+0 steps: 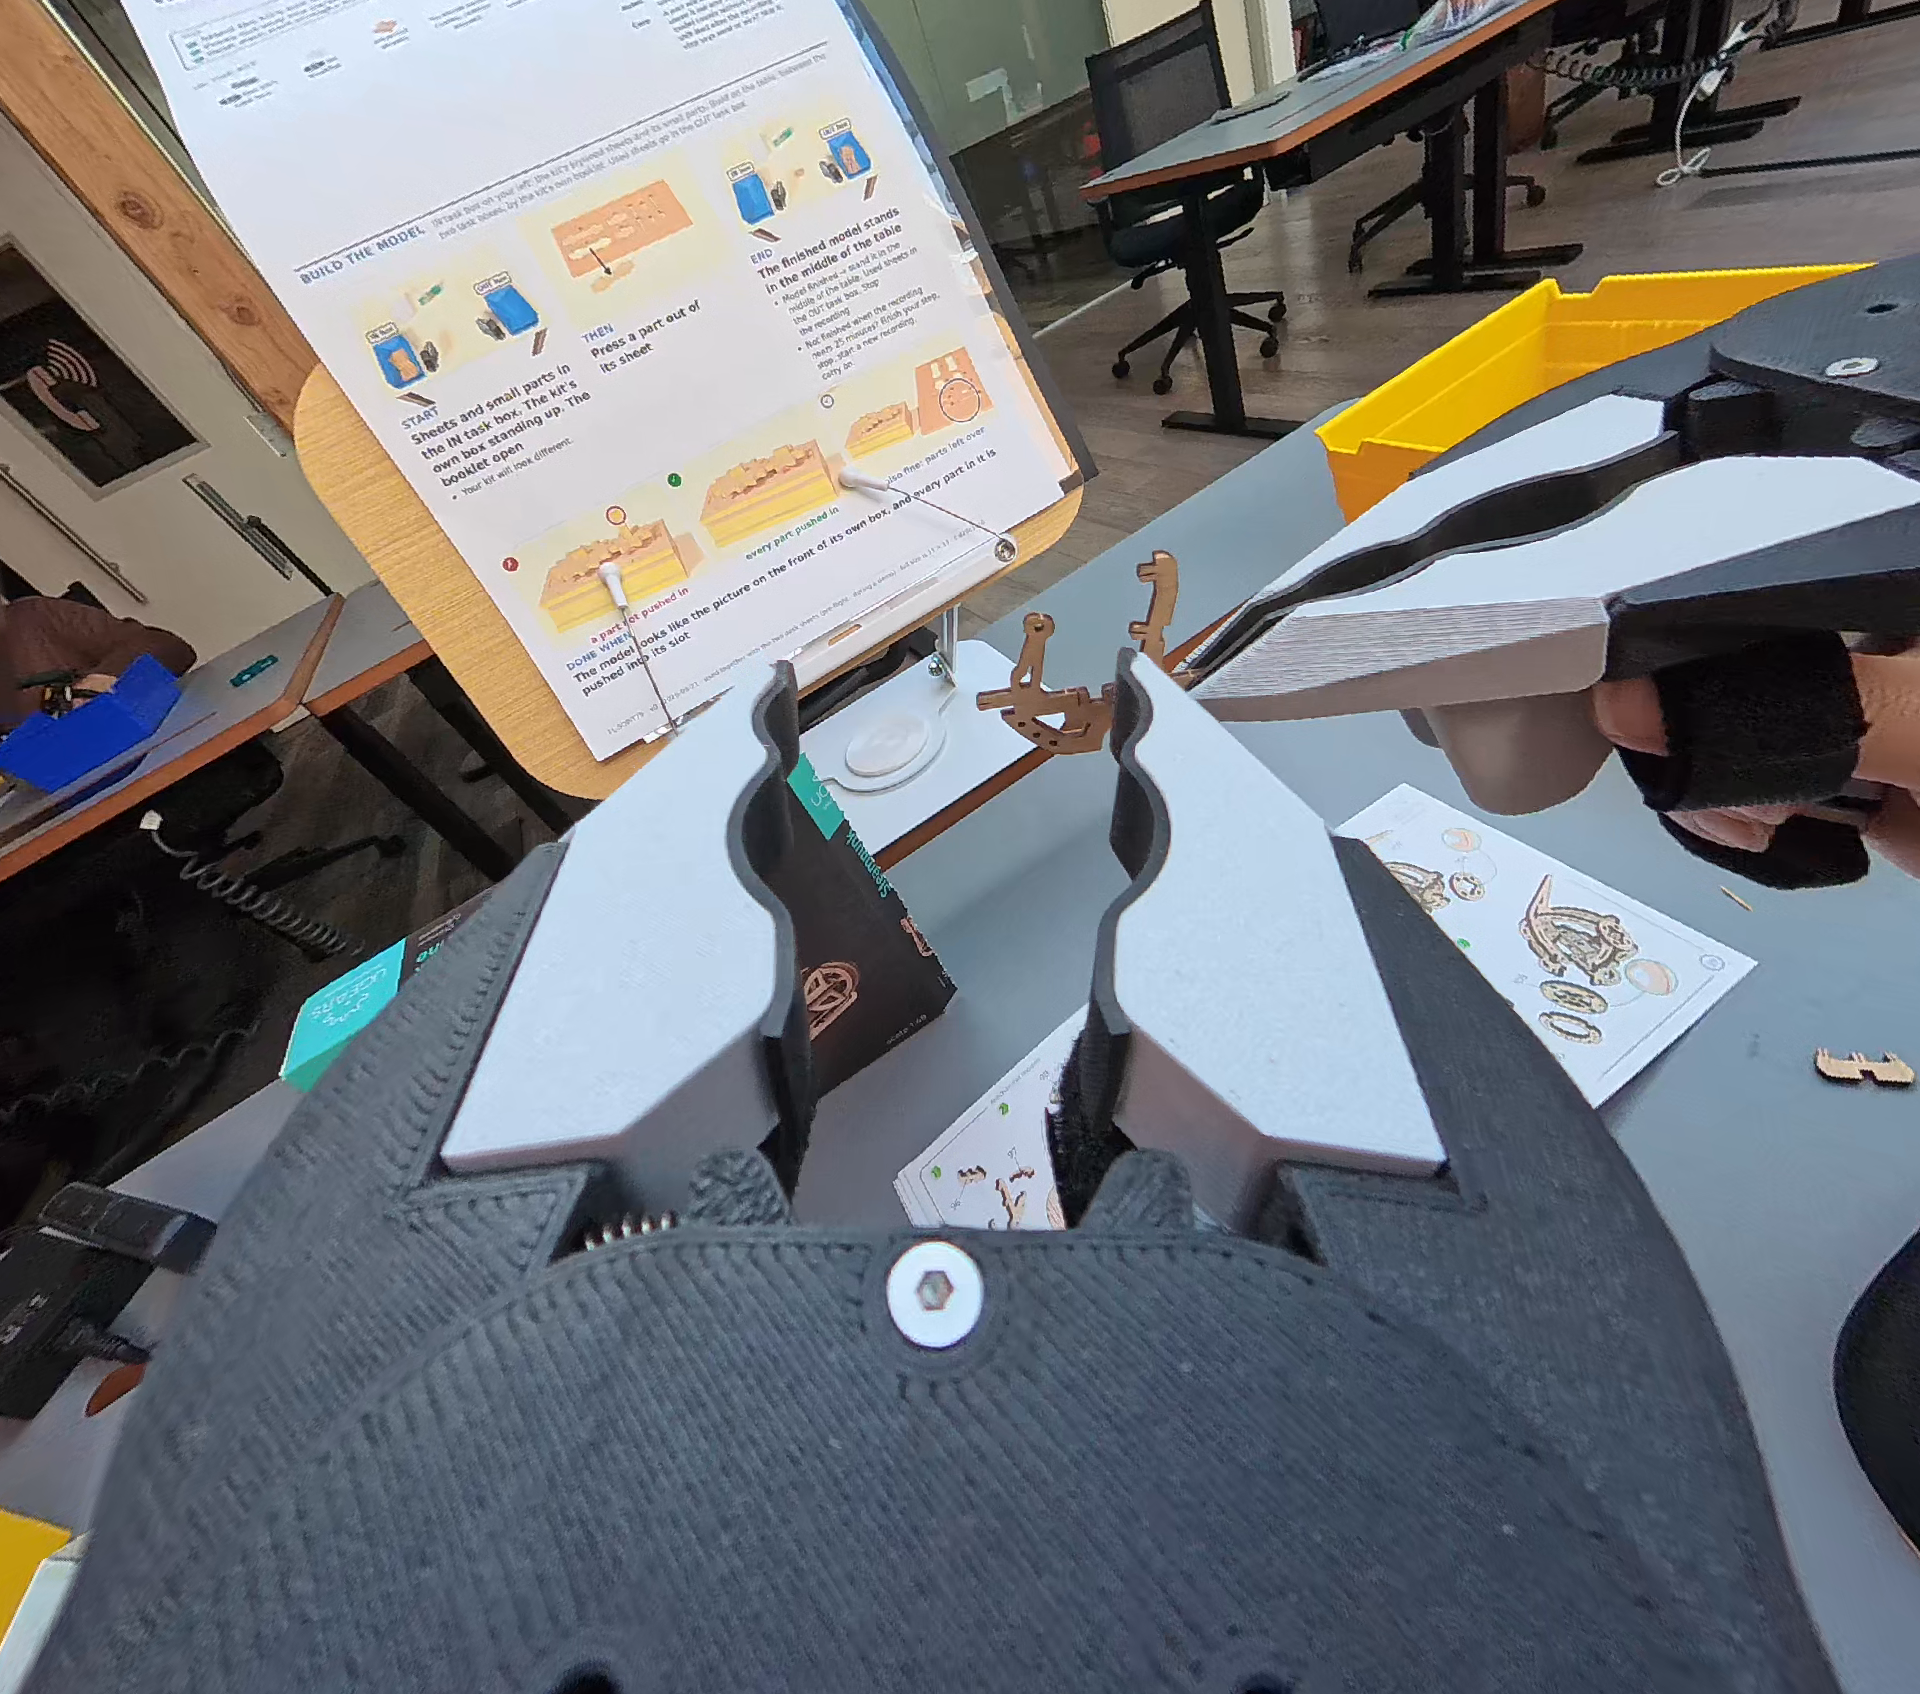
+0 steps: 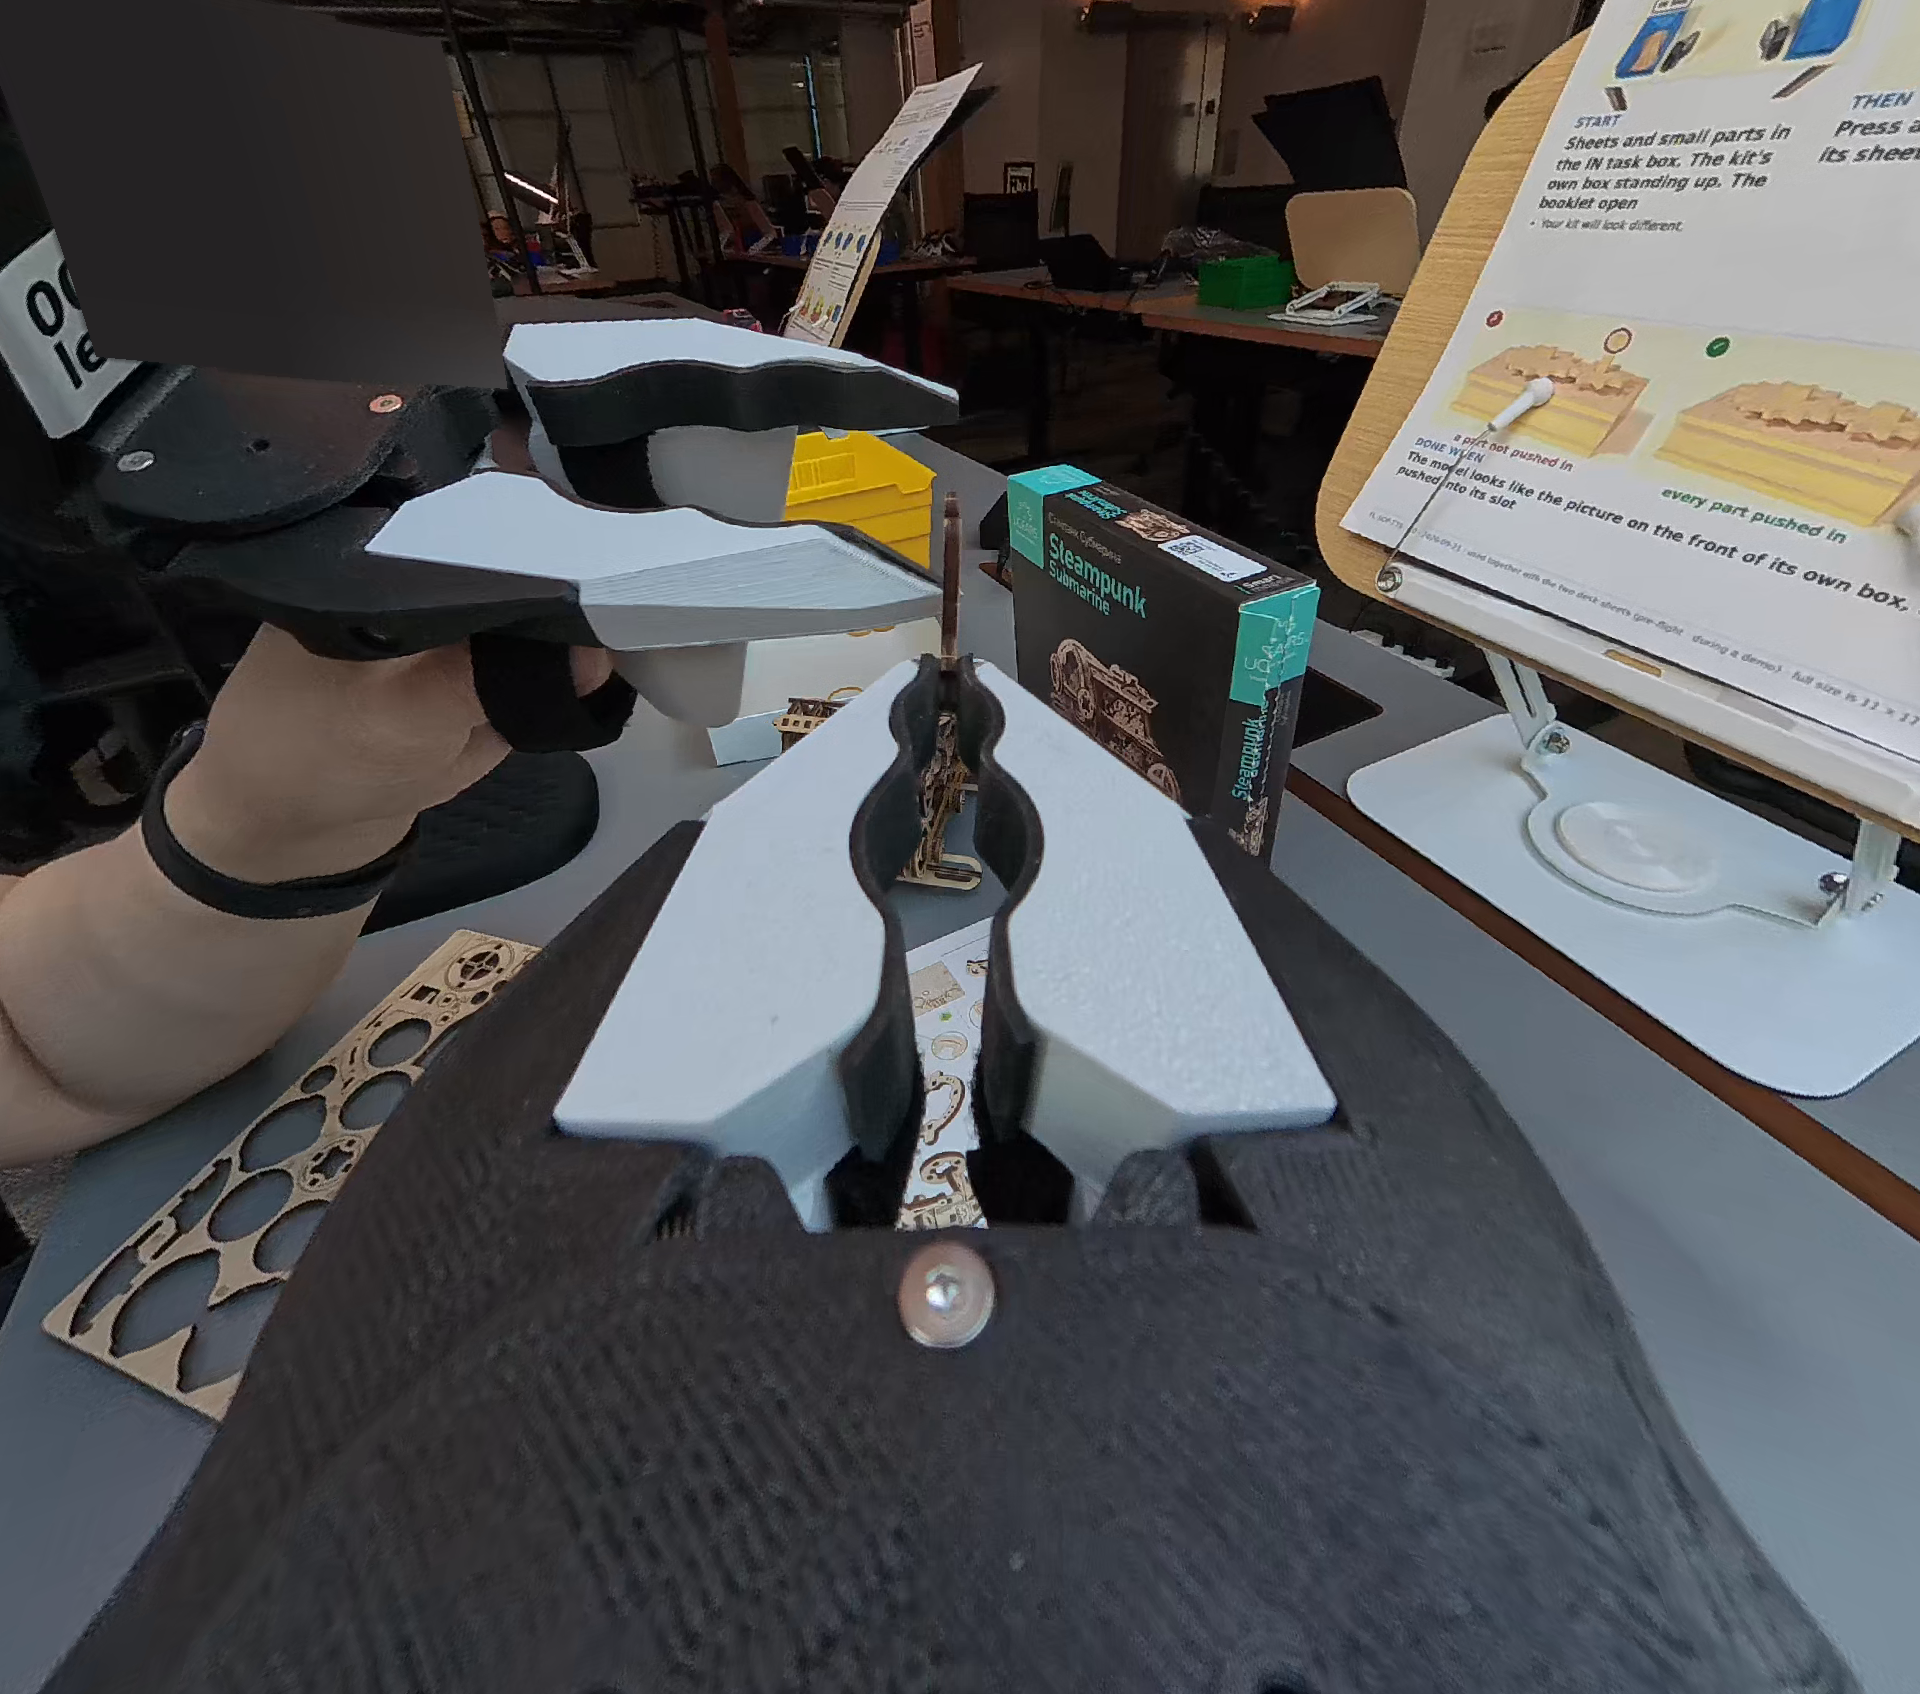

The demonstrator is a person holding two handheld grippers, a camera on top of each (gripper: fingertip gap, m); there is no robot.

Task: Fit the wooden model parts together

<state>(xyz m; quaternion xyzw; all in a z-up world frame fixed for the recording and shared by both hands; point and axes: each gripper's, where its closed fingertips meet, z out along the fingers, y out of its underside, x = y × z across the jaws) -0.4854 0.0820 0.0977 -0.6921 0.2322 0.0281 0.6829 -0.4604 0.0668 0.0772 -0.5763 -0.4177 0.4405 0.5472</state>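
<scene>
Above the grey tabletop (image 1: pixel 1299 771), the right gripper (image 1: pixel 1195 676) pinches a thin, dark-brown wooden part (image 1: pixel 1049 688), a flat laser-cut piece with a curved, hole-dotted base and two hooked uprights. From the right wrist view that part (image 2: pixel 951 564) shows edge-on as a narrow strip standing up out of the closed tips of the right gripper (image 2: pixel 945 665). Its fingers are matte pale-grey plastic wedges lined with wavy black foam, seated in a ribbed black printed body.

The left gripper (image 1: pixel 951 678) stands wide, nothing between its tips; its right finger (image 1: pixel 1236 938) sits just beside the held part in that view. In the right wrist view the left gripper (image 2: pixel 940 491) lies sideways at the left, gripped by a hand (image 2: pixel 343 740) wearing a black wrist strap.

Flat on the table near the left lies a pale plywood sheet (image 2: pixel 239 1156) full of rounded cut-out holes. A partly built pale wooden assembly (image 2: pixel 940 813) sits on the table behind the right gripper's fingers. A dark cardboard kit box (image 2: pixel 1153 657) with teal edges stands upright to the right of it. A white printed booklet (image 1: pixel 1548 927) lies open, with a small loose wooden piece (image 1: pixel 1865 1068) near it. Farther off are a yellow plastic bin (image 1: pixel 1538 356) and a tilted wooden-backed stand (image 1: pixel 416 522) bearing a glossy instruction sheet (image 1: pixel 582 190).
</scene>
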